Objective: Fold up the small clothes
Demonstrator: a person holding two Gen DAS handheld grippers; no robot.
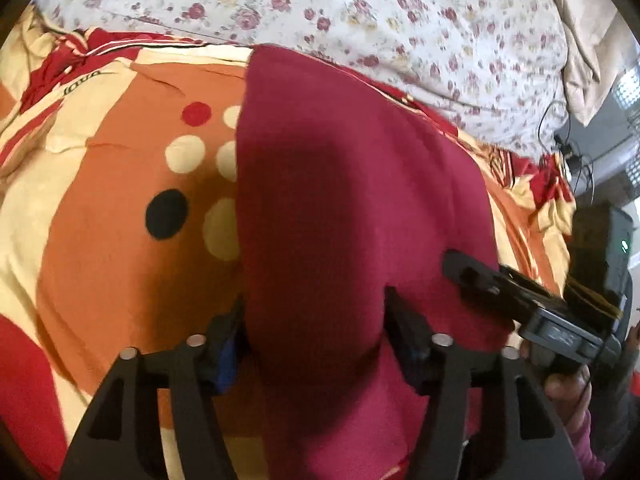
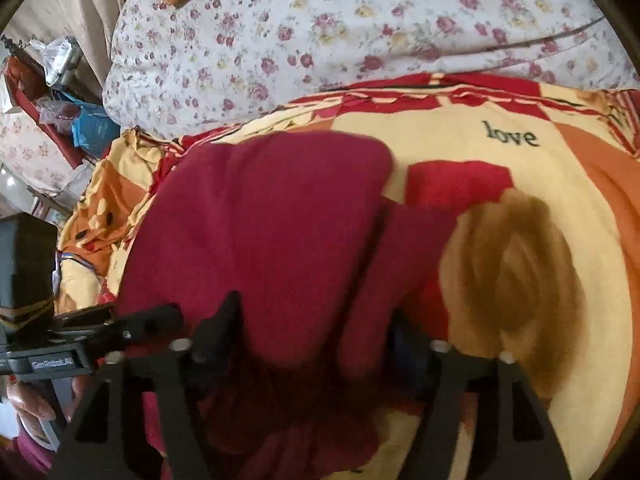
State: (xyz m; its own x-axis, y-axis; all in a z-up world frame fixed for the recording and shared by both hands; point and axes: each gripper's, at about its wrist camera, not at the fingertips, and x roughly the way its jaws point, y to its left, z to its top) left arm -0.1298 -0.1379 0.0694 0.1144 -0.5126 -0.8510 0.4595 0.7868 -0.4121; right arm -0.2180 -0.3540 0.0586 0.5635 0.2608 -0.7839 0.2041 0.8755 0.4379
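I am working on a bed spread with an orange, cream and red patterned bedsheet (image 1: 100, 208), with a floral quilt (image 1: 360, 12) bunched along its far side and room clutter beyond the bed's edge. The magenta garment (image 1: 340, 184) lies on the sheet in front of me, its near end lifted between my two tools. On the left, my left hand-held gripper (image 1: 316, 320) has its jaws set well apart with the near edge of the cloth running between them; I cannot tell from here whether the fingers actually bear on the fabric or merely straddle it. Further right, my right hand-held gripper (image 2: 316, 328) sits likewise spread wide, a doubled fold of the garment (image 2: 260, 232) bulging up between its fingers, and again the grip itself is not clear. I judge I have both tools side by side on this one edge so that I can carry it evenly over the far part, keeping the fold straight instead of skewed.
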